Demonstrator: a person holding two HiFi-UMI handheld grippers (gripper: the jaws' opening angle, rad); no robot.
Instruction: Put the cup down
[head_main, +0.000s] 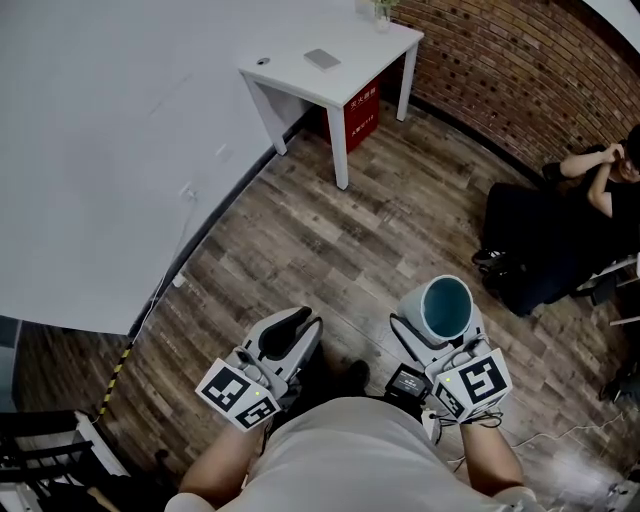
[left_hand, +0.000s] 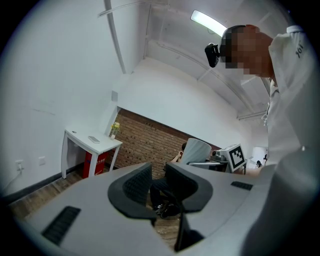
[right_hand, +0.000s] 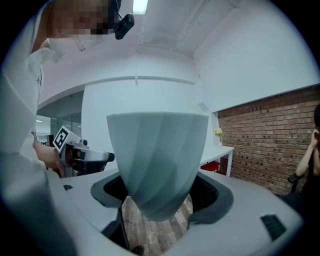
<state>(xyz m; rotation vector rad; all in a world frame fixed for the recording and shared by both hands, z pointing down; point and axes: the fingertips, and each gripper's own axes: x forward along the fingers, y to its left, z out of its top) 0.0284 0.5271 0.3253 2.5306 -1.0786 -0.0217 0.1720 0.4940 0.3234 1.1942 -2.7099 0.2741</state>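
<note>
Right gripper (right_hand: 159, 196) is clamping the ribbed pale-teal cup (right_hand: 157, 150) upright between its jaws, in the air over the wooden floor (head_main: 300, 250), well apart from the white table (head_main: 300, 75). Left gripper (left_hand: 157, 186) is carrying nothing, its jaws narrowly apart. The cup is not yet put down.

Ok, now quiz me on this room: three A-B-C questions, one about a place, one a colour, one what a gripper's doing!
1. Where is the pale blue-green ribbed cup? A on the floor; B between the jaws of the right gripper; C on a shelf.
2. What colour is the box under the small white table? A green; B yellow; C red.
3. How are the jaws of the left gripper? A apart and empty; B clamped on a cup; C clamped on a box.
Answers: 1 B, pads press its sides. 2 C, red beside the table leg. 3 A, nothing in the gap.
</note>
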